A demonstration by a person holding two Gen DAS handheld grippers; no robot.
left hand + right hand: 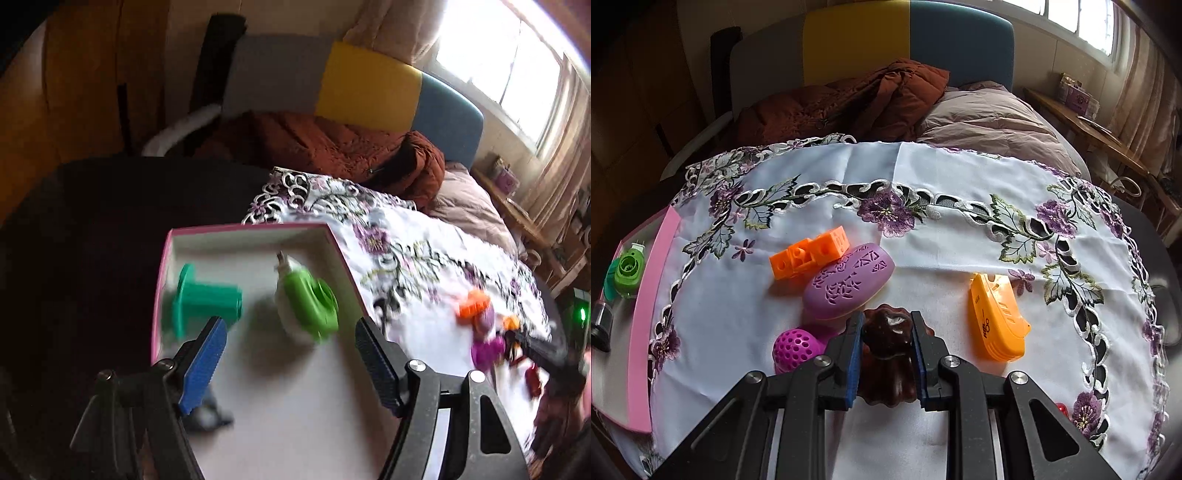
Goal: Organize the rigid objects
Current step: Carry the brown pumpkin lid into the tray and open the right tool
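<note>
Pink-walled box [162, 273] with a pale smooth floor, set at the left edge of the table, evidently serving as the collection point. Already inside: a teal spool [201, 301] with a round flange, lying on its side toward the far left corner, and a lime-green plastic piece [310, 304], rounded, with a circular hollow and a white tip, near the far right wall. Both hard, moulded, glossy.

Left claw [291, 358] over the box floor, jaws wide apart, nothing between the ribbed blue pads [205, 363]; green piece just ahead of them, clear of contact. Picture blurred, so finer detail not readable.

Right claw [886, 350] clamped tight on a dark brown fluted mould [884, 354], scalloped and shiny, gripped by its flanks; whether lifted or resting on the cloth cannot be told.

White embroidered tablecloth [923, 166] with purple flowers and cut-out edging, covering the table. Loose on it, near the middle: orange linked cubes [809, 254] touching a purple oval case [849, 286] with pierced patterning; a magenta perforated ball [796, 349] just beside the left pad; an orange ridged case [997, 321] to the right, apart. Small red item at the near right edge, too hidden to identify.

Judgement: sorting partly done, several pieces outstanding.
</note>
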